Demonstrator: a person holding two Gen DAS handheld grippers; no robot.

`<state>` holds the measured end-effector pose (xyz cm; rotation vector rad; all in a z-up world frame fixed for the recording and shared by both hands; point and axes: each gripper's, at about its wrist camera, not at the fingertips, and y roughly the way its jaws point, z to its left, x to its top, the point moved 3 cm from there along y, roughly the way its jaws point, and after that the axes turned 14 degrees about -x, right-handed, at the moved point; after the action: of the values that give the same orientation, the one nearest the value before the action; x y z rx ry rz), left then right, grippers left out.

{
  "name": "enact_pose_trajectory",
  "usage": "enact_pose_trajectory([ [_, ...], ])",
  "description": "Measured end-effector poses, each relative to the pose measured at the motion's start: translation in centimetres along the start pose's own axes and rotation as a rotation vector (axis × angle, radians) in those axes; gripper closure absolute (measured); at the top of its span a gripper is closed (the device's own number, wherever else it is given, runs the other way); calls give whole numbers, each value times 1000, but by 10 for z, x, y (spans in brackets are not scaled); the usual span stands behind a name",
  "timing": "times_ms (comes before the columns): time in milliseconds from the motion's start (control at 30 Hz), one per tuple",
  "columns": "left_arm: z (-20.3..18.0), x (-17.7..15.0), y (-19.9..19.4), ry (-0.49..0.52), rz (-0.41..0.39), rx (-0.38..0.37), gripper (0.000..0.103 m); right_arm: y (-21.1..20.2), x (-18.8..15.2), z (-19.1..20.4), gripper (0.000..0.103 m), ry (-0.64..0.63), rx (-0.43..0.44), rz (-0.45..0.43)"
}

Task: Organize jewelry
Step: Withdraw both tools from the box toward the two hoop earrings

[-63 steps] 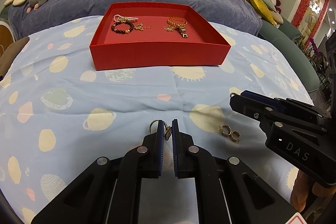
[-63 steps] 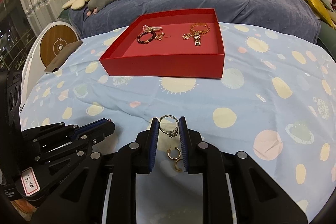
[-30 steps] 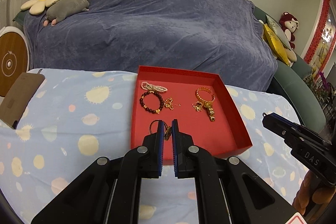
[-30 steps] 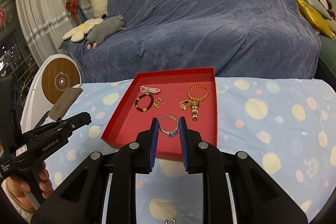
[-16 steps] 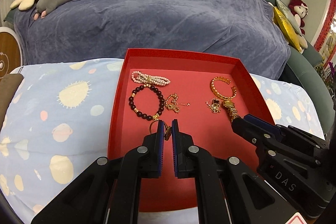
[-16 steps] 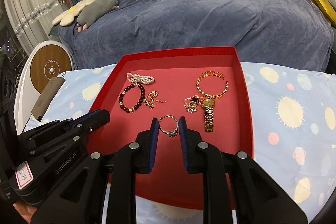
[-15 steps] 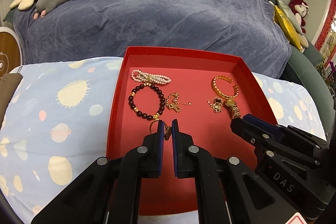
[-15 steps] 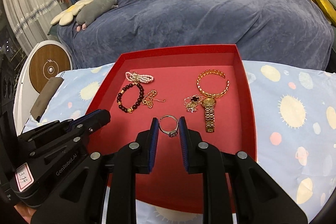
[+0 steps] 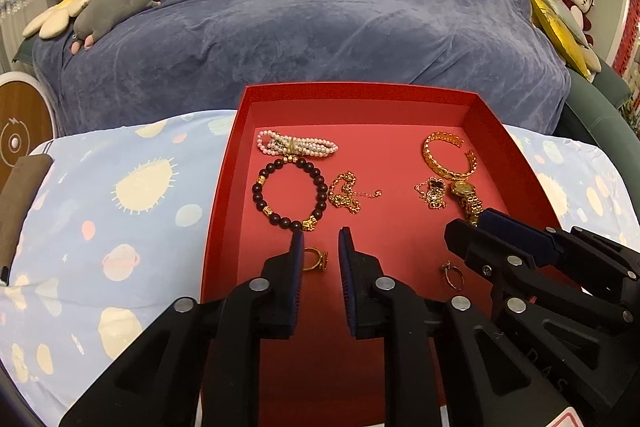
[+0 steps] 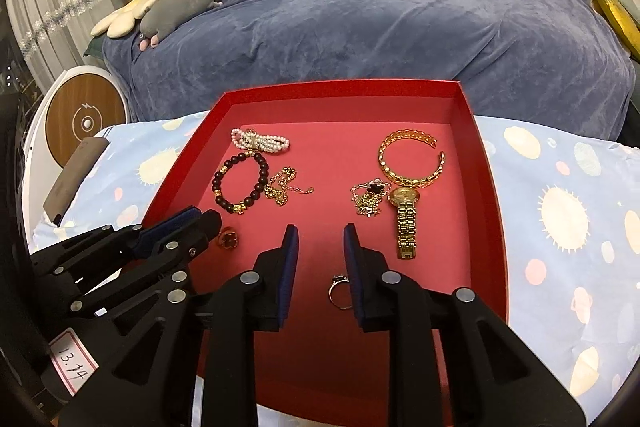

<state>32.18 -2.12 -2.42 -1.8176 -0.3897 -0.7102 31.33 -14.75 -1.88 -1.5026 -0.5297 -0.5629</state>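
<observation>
A gold ring and a silver ring, pinched in the grippers a moment ago, now lie on the floor of the red tray; the left gripper and right gripper hover above, jaws parted and empty, both deliveries apparently complete.

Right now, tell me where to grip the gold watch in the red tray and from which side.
Grip the gold watch across its narrow band, below the round face, coming from above. It lies flat and straight on the red tray, band sides exposed; necklace crowds the face.
</observation>
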Motion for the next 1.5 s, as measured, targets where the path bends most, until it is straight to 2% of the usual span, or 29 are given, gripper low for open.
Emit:
enact_pose_trajectory([
  [200, -15, -1, -32, 28, -30, 6, 66, -38, -4, -11, 74, 10, 13, -29],
  [300, -24, -6, -54, 33, -37, 2, 54, -65, -12, -19, 66, 20, 17, -42],
  [367, -30, -14, -71, 39, -44, -12, 49, -83, -21, -24, 64, 27, 37, -47],
  [533, -46, -43, -110, 69, -65, -29, 48, -126, -57, -39, 64, 41, 60, -56],
  [633, -52, -67, -123, 62, -59, -39, 47, -141, -83, -43, 64, 18, 37, -56],
  [867, -58, -126, -127, 10, 20, -69, 47, -146, -149, -47, 64, -17, 17, 5],
  [1000, -61, -140, -124, 27, 29, -58, 47, -138, -176, -45, 68, -50, -13, 29],
  [1167, -55, -149, -119, 21, 34, -52, 47, -127, -192, -45, 69, -73, -20, 51],
  [1500, -61, -161, -106, 52, 83, -50, 46, -122, -195, -44, 69, -89, -19, 43],
])
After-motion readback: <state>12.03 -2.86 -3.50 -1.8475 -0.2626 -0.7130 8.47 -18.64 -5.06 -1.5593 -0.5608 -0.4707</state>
